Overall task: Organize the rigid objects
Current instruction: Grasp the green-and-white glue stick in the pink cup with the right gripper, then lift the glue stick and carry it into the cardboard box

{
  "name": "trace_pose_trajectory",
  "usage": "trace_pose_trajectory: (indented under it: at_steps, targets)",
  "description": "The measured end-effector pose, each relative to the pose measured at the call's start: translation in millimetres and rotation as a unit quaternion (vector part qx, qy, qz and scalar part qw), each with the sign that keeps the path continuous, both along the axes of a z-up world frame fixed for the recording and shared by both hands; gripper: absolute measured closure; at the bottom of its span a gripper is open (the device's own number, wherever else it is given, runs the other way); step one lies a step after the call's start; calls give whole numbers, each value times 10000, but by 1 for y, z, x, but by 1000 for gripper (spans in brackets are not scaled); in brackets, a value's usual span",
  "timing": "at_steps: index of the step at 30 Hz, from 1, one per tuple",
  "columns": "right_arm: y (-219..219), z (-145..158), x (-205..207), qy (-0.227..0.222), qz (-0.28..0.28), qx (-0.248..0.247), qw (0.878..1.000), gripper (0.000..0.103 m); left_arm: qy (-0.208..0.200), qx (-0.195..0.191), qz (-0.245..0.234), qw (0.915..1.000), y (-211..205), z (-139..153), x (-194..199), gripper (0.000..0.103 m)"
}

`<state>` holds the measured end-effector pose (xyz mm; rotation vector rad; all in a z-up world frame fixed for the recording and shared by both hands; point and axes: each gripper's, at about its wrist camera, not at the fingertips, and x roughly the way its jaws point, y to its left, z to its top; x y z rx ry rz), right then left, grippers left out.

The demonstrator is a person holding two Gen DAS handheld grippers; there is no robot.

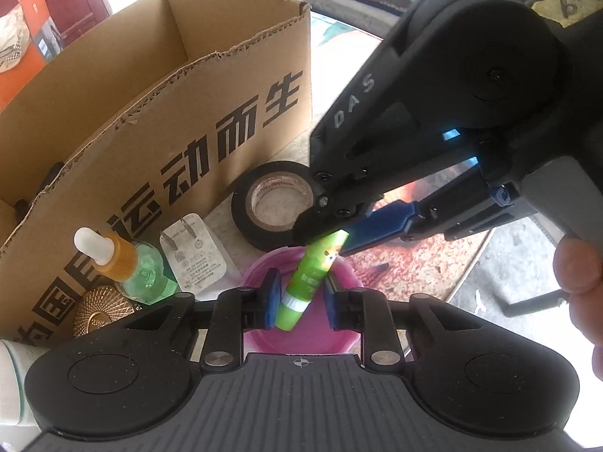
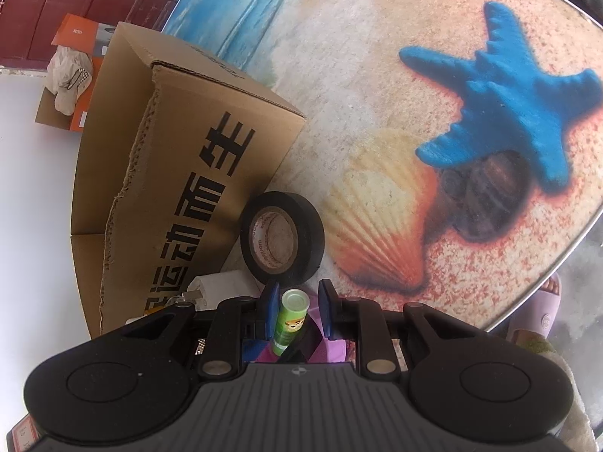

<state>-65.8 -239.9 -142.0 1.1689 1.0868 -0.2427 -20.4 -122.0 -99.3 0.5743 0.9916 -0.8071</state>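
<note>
Green tube (image 1: 309,282) tilted above pink bowl (image 1: 339,339), between spread left gripper (image 1: 301,303) pads, apparently untouched. Right gripper (image 1: 331,241) reaches its top; grip unclear. Tape (image 1: 271,203), box (image 1: 150,113) far left.

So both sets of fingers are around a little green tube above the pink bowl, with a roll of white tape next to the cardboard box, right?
Nearly: the tape roll is black, not white, as the right wrist view shows. The rest holds: the green tube sits between both sets of fingers above the pink bowl, and the roll lies next to the cardboard box.

Seaside-print tabletop (image 2: 377,94); orange box (image 2: 75,37), lilac slipper (image 2: 542,312) beyond.
</note>
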Motion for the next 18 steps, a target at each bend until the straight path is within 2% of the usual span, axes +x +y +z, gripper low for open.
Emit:
trace_pose_trajectory:
  at_steps: [4,18]
  targets:
    - [4,8,3,-77,105,-115,9998,85,-48,-55,-76,9999,1,3,-5,86]
    - [16,42,0,-381,315,-411,9979,86,-203,-387,-5,9990,21,28,-17,87]
